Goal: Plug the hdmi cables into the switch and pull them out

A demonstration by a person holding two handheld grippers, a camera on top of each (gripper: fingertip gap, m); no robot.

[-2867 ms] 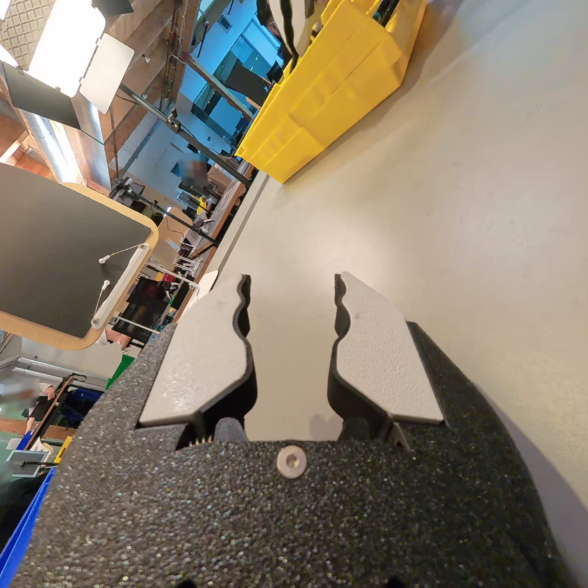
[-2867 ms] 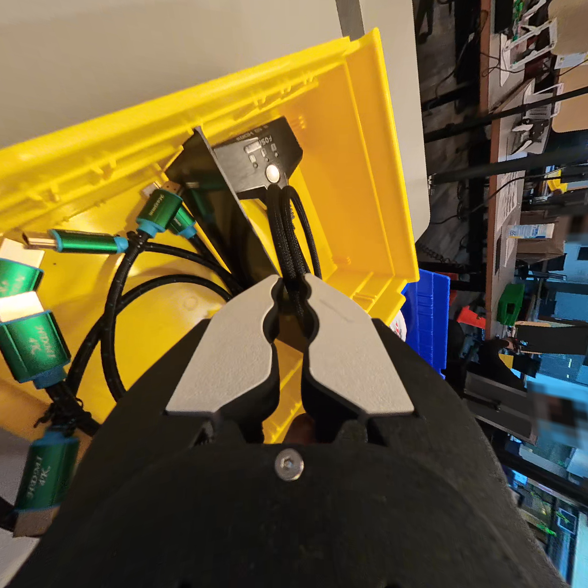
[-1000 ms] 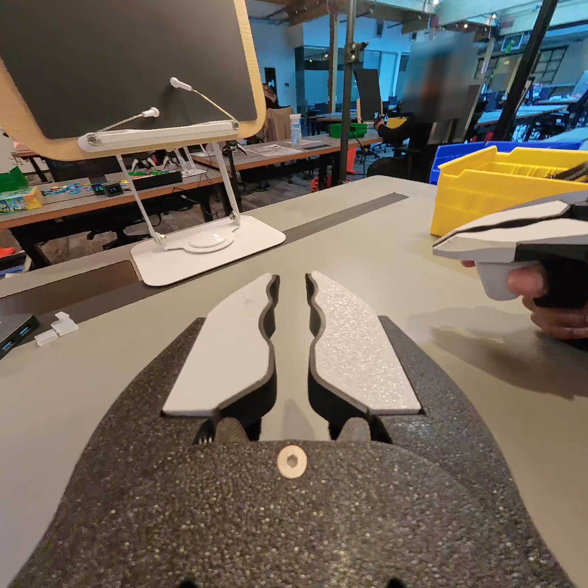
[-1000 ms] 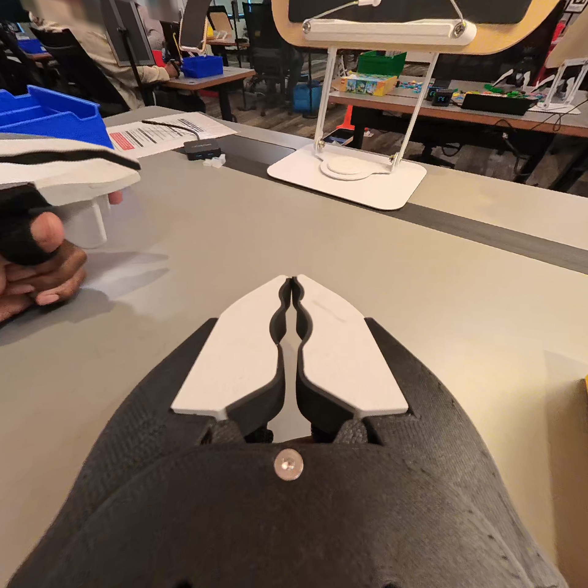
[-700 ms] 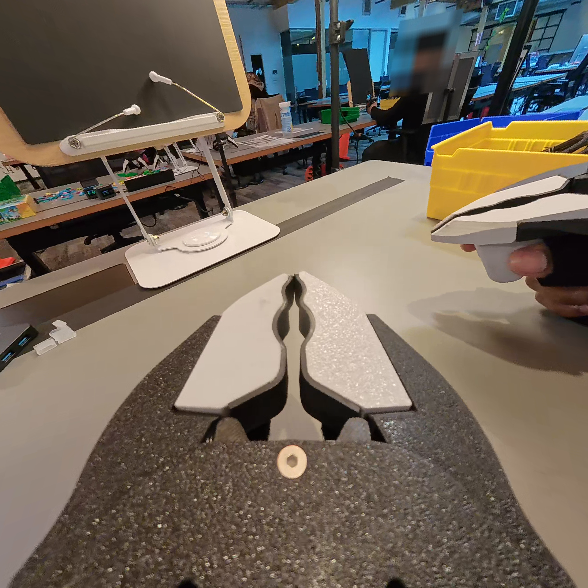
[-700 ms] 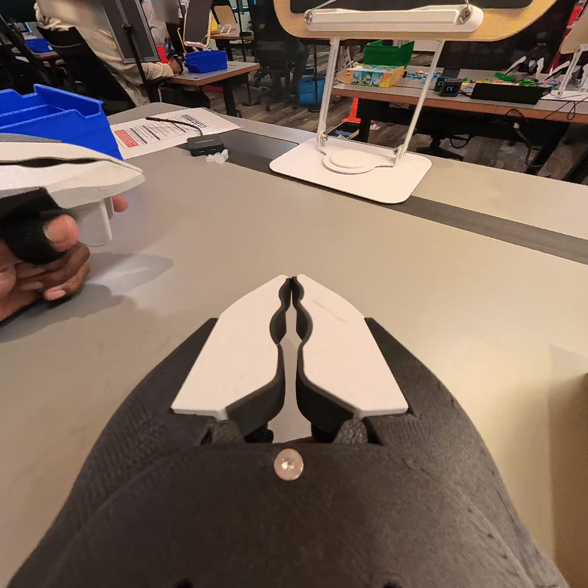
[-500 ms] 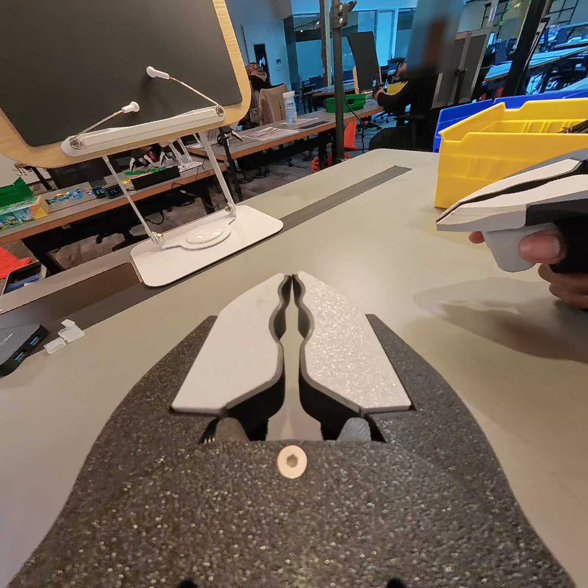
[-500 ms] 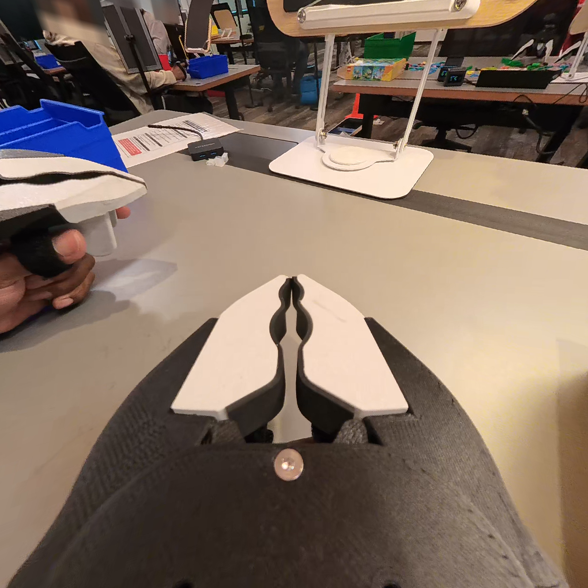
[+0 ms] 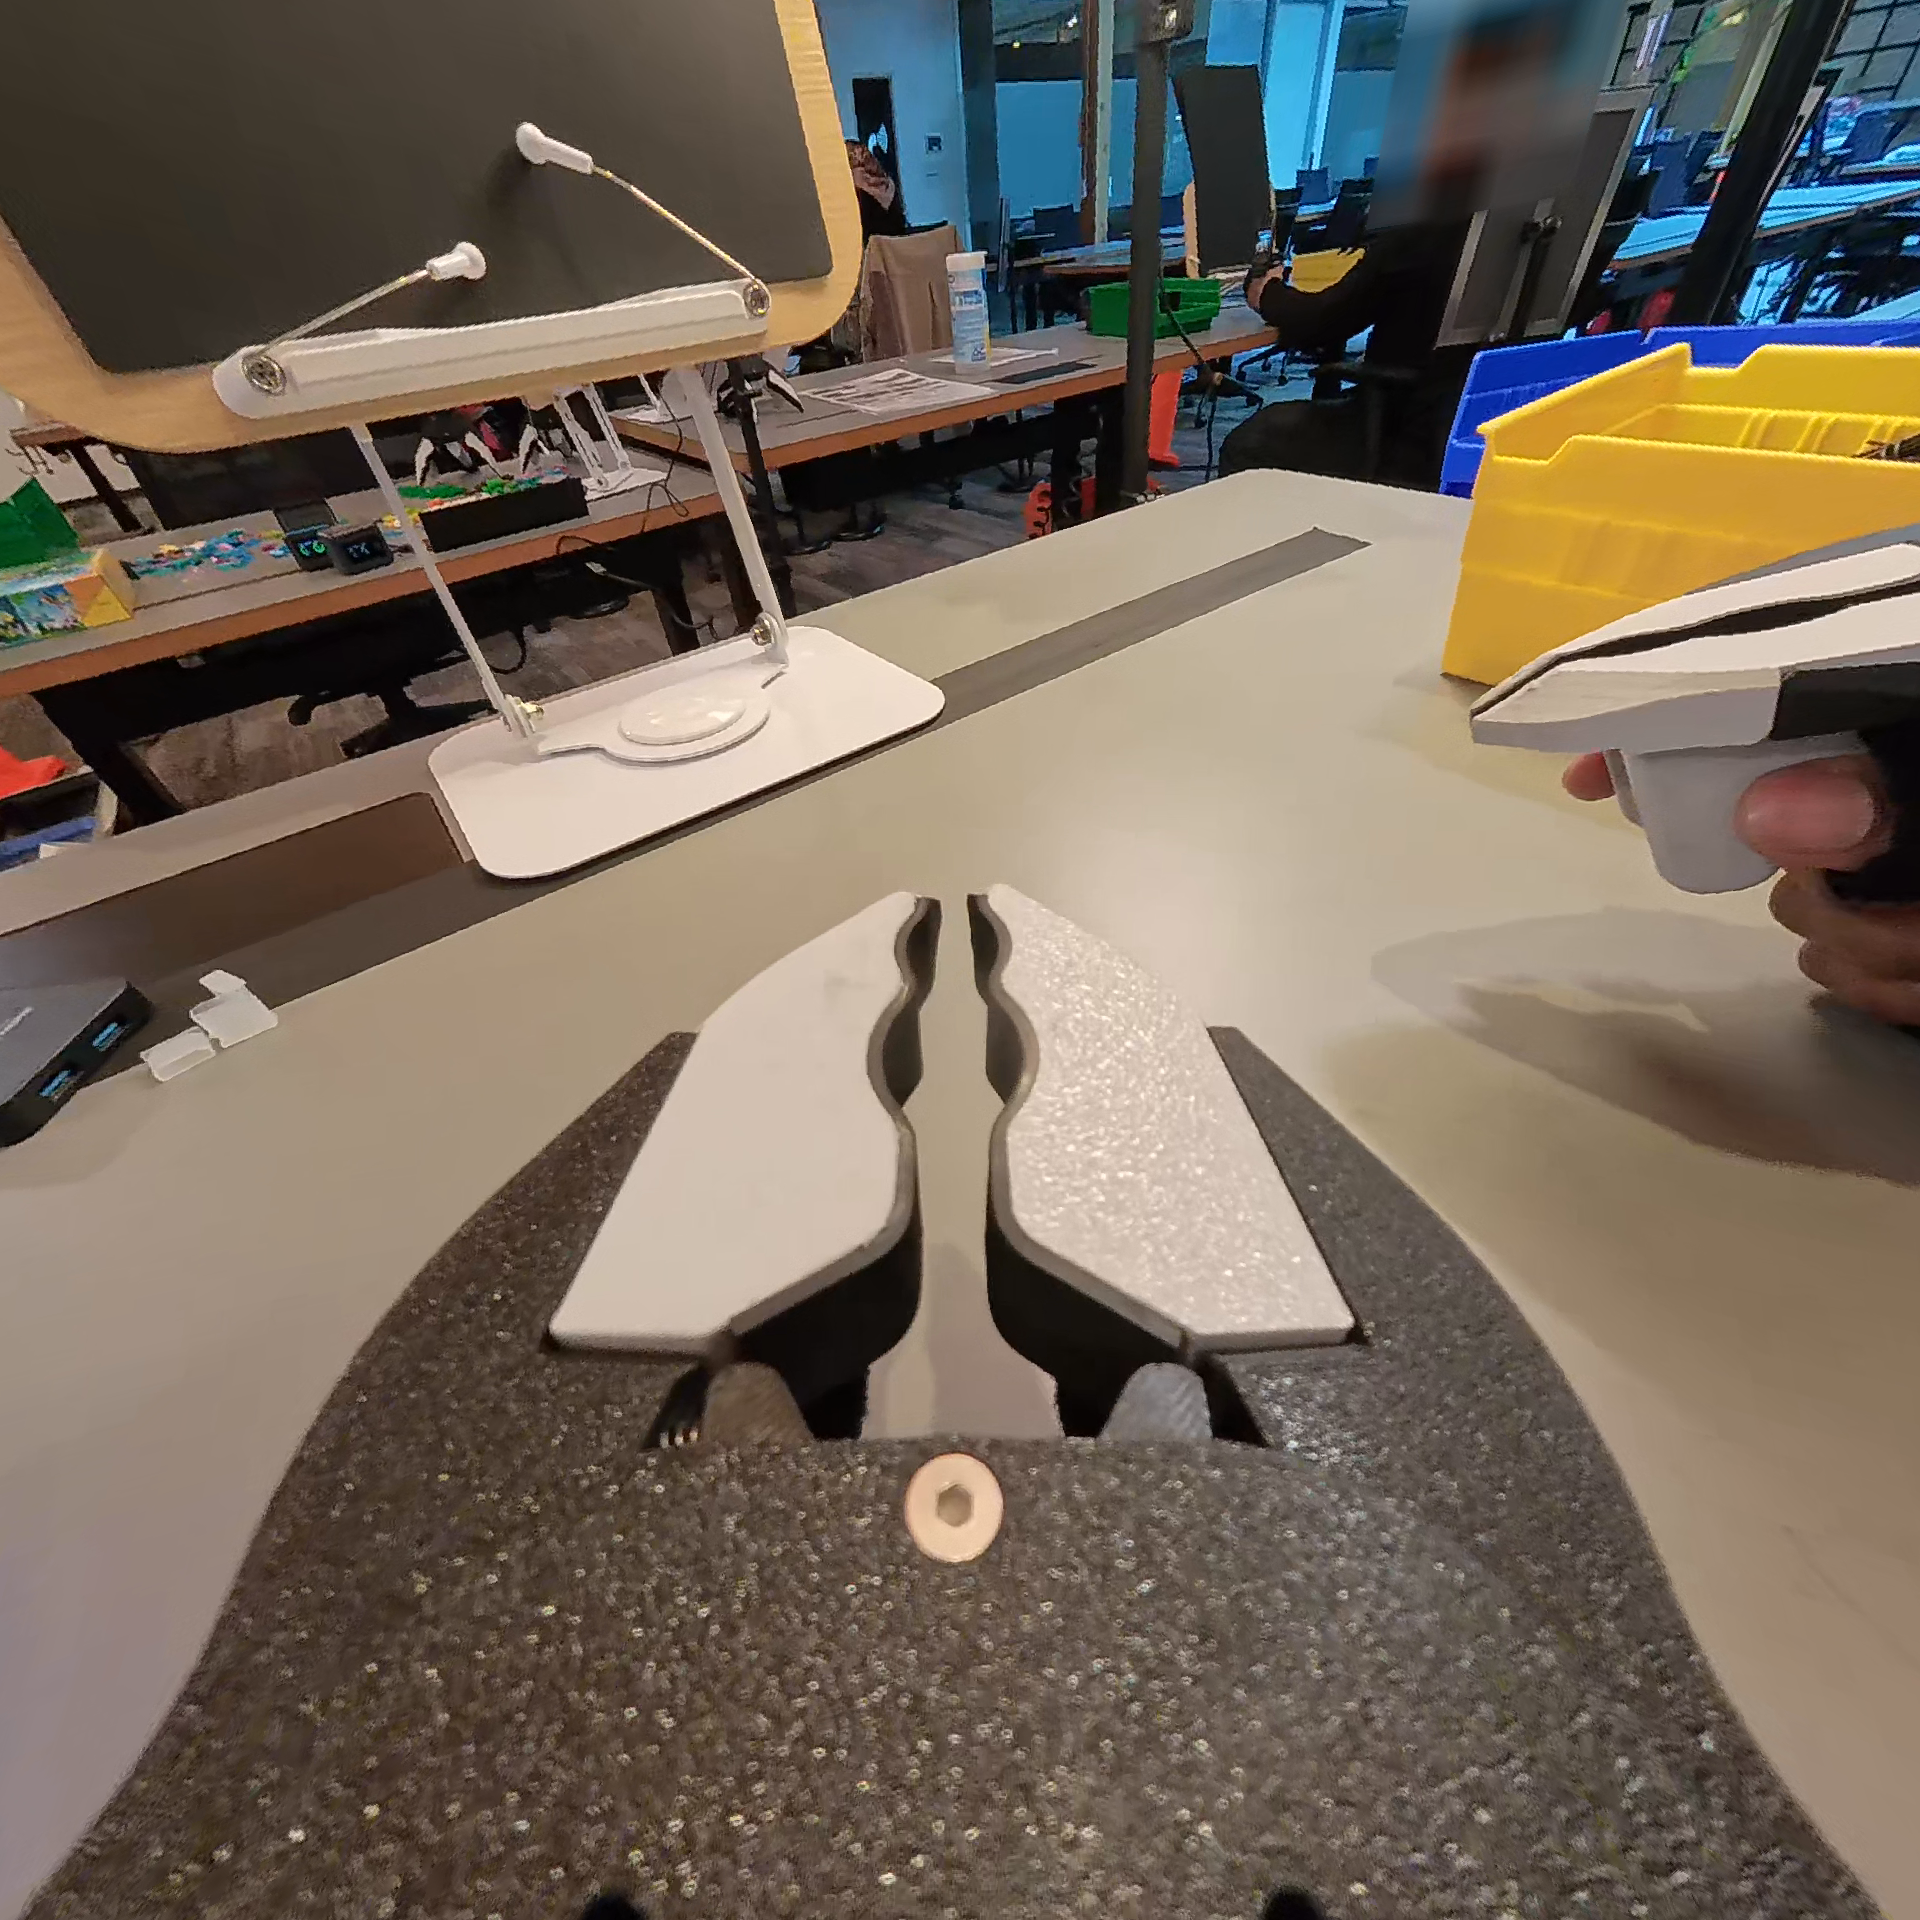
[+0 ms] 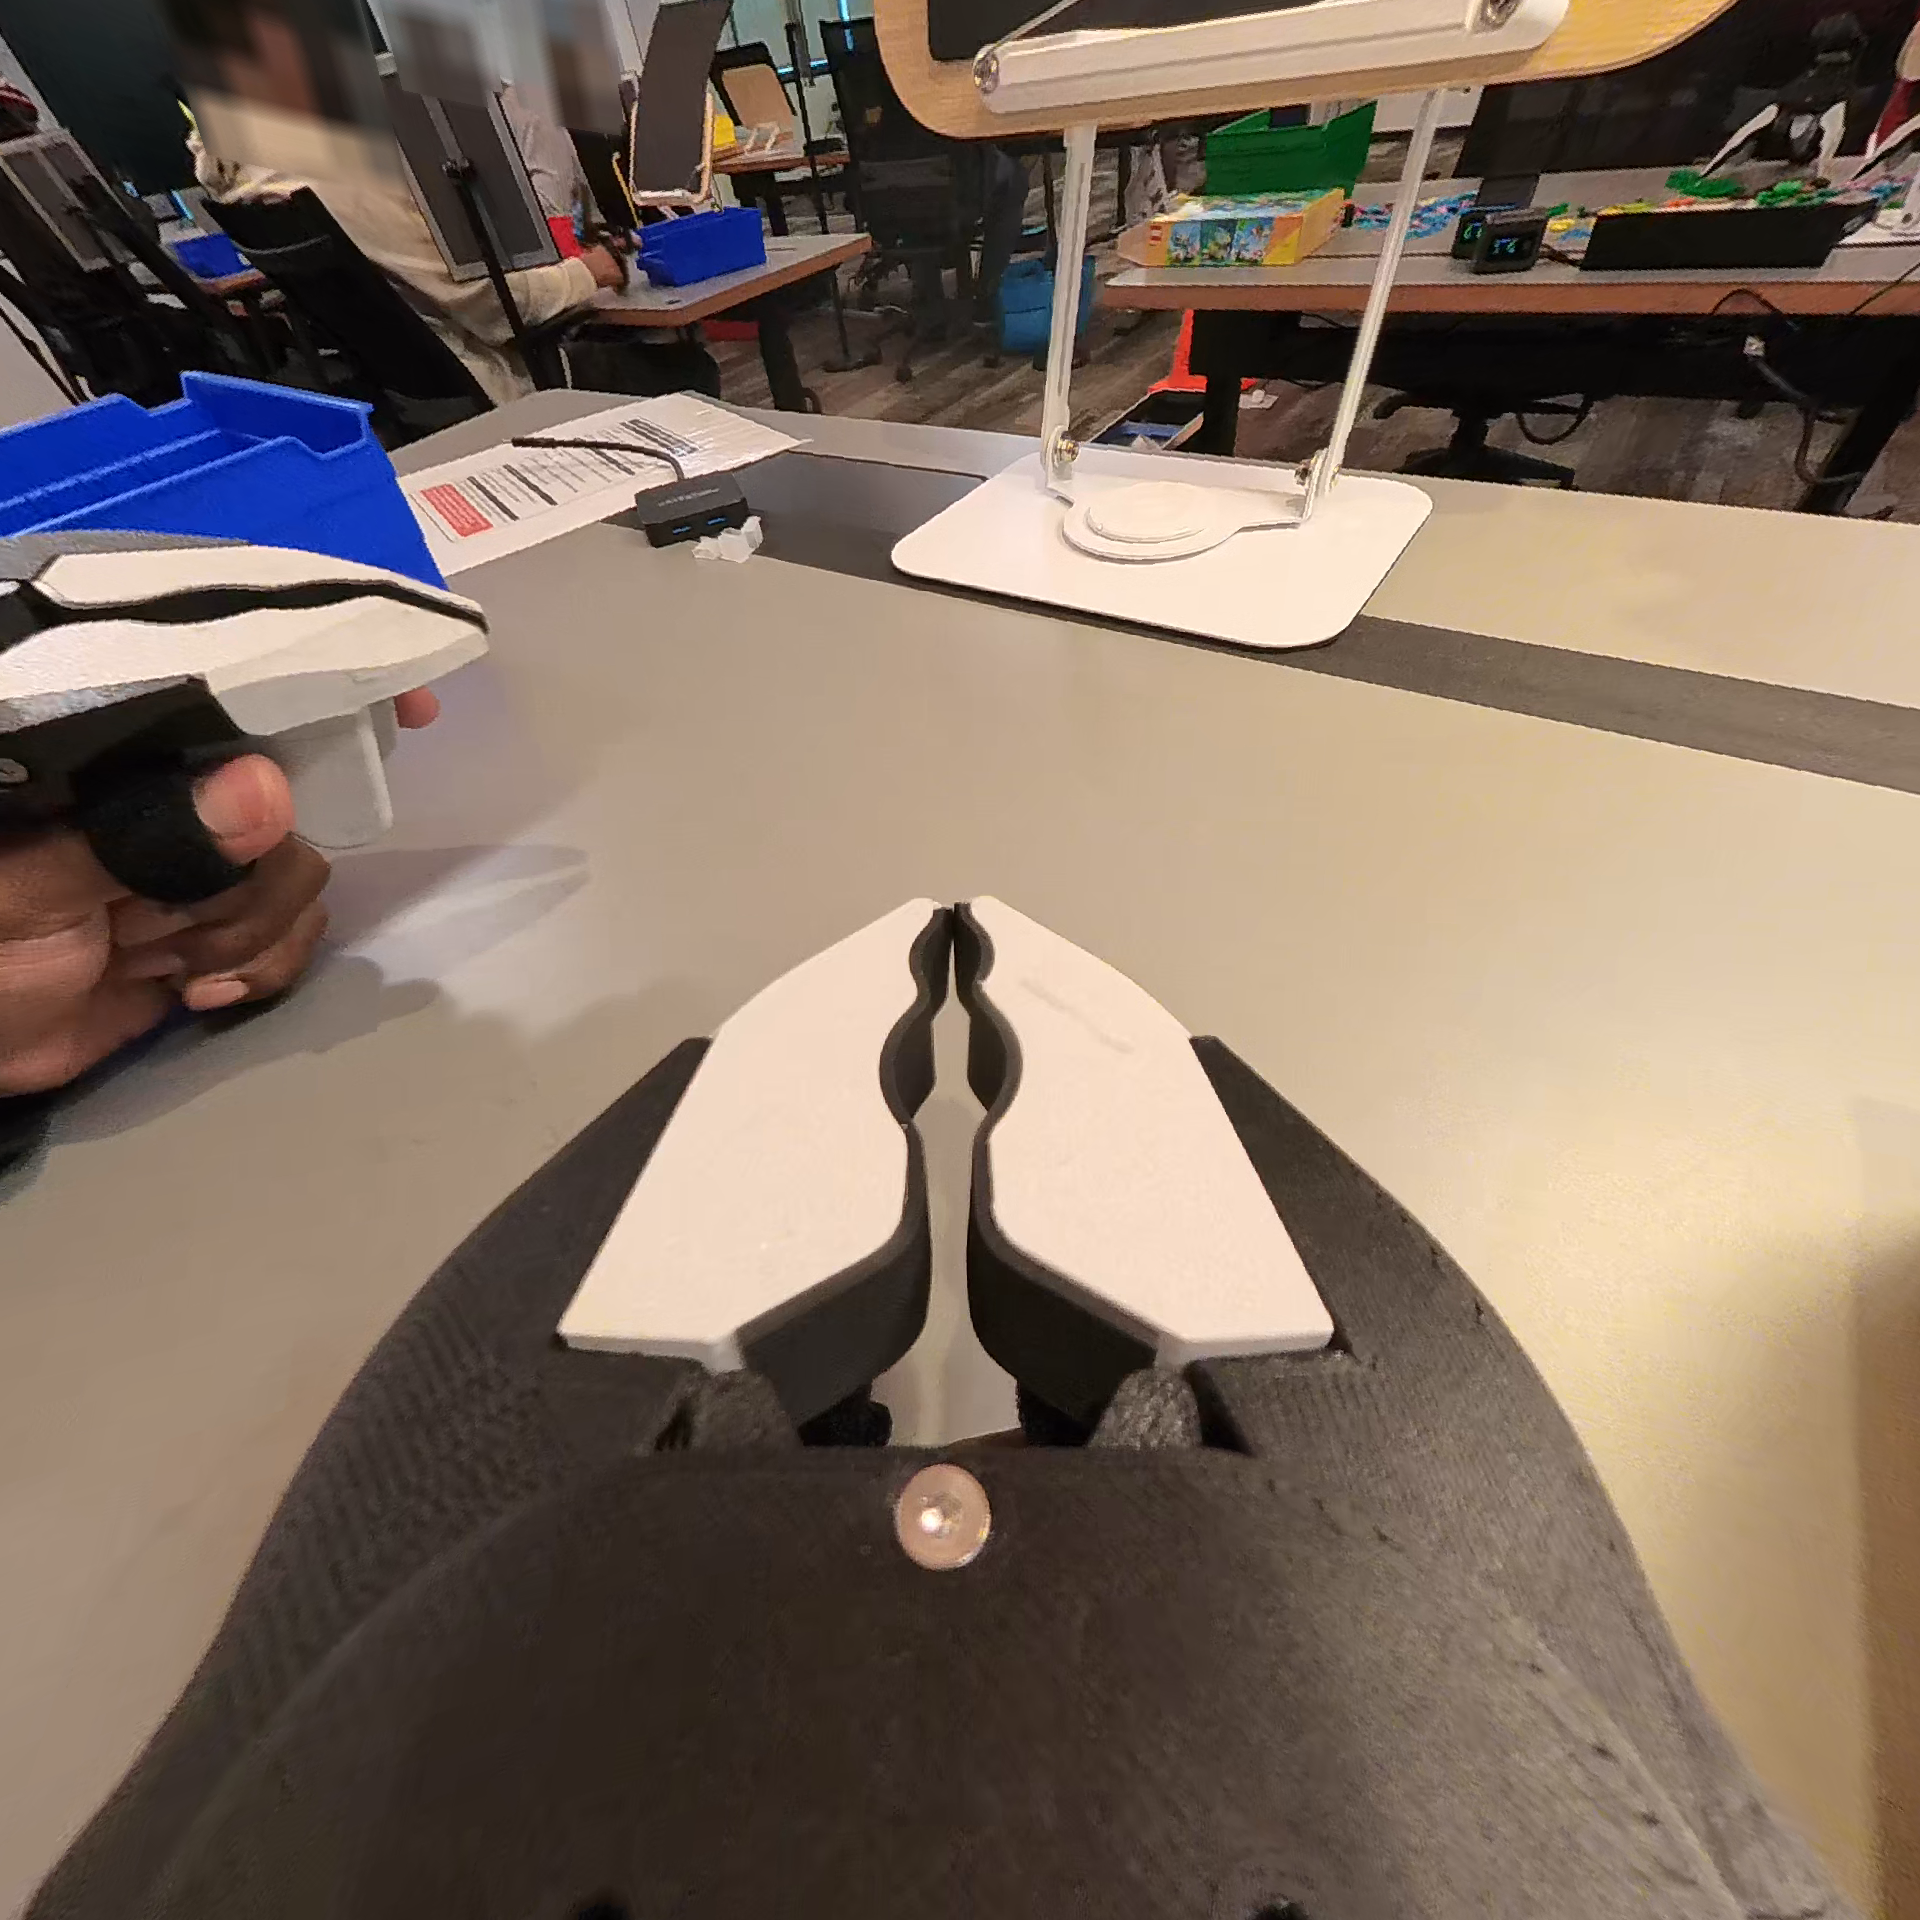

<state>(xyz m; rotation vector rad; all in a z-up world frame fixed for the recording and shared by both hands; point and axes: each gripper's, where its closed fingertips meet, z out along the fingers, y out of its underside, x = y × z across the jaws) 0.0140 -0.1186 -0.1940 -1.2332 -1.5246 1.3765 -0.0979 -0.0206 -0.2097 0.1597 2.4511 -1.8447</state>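
Right gripper [image 10: 953,914] has let go of the switch cable and left the yellow bin [image 9: 1621,540] at upper right, left gripper [image 9: 953,906] narrowed; both tongs together, empty, task looks wrapped.

Both cams sit low over the grey table [image 9: 1195,790], each looking forward along its own fingers toward the far edge. The left cam sees the right gripper [image 9: 1496,717] off to its right, and the right cam catches the left gripper [image 10: 457,634] on its left. Both share the white stand [image 9: 686,738] [image 10: 1164,551] and the small black hub [image 10: 691,509] [image 9: 52,1049].
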